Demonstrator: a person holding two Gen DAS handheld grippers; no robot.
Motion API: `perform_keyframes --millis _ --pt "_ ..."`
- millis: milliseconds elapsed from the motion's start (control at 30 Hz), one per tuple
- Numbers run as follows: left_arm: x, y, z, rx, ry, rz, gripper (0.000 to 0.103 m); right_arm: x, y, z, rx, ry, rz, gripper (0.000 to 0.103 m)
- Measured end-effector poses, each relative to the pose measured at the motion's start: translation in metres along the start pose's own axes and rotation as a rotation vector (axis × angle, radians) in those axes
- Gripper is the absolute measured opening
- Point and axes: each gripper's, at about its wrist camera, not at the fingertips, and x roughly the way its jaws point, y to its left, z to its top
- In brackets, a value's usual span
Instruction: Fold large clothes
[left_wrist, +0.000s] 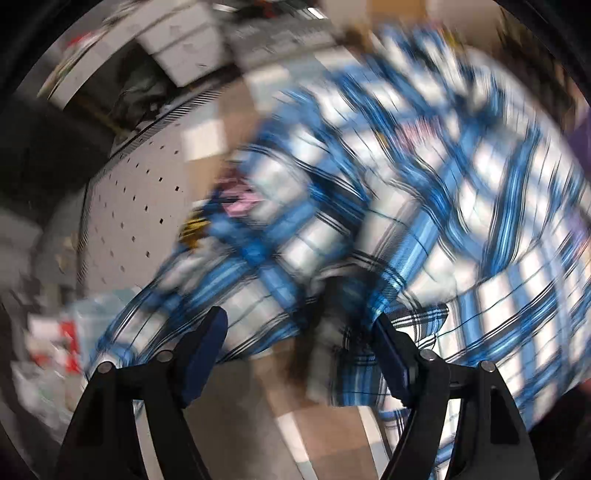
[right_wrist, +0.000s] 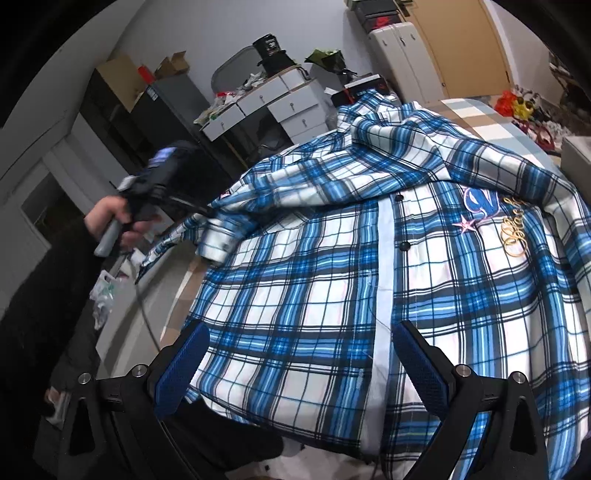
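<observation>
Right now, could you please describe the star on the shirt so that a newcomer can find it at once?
Start from the big blue-and-white plaid shirt spread out flat. Follow its pale button strip up to the two dark snaps; just right of them, on the chest, lies the embroidery. The star is small and pink, below the blue emblem and left of the gold script.

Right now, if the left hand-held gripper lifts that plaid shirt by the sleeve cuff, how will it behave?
The plaid shirt is probably floppy: it lies in soft folds. Lifting the sleeve cuff alone would likely drag only the sleeve, leaving the body on the table. It looks light and thin, so it may slide and bunch rather than hold a crease.
</observation>
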Motion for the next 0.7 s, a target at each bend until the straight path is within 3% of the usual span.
perform_keyframes --millis 33,67,200,300,400,500,700 --pt "-0.011 0.022 -0.011 -0.058 -0.026 -0.019 0.091 0.000 0.000 0.001 0.005 0.000 0.002 0.101" --pt "-0.019 0.040 -0.024 -0.103 -0.046 -0.018 0.093 -0.001 -0.001 0.001 0.007 -0.001 0.004 0.101" --pt "-0.030 0.097 -0.083 -0.265 -0.037 -0.041 0.093 -0.002 -0.001 0.002 0.004 -0.011 0.016 0.101" --pt "-0.028 0.096 -0.113 -0.316 -0.035 -0.120 0.093 0.001 0.001 0.002 -0.005 -0.002 0.015 0.101" --pt "-0.024 0.068 -0.106 -0.259 -0.036 -0.152 0.093 0.005 0.003 0.004 0.002 0.002 0.016 0.101" --pt "-0.015 0.043 -0.089 -0.125 -0.030 -0.078 0.093 0.007 0.004 0.003 -0.001 0.008 0.007 0.101" --pt "-0.047 0.022 -0.057 -0.065 -0.113 -0.159 0.093 0.002 0.001 0.003 0.007 -0.011 -0.005 0.101"
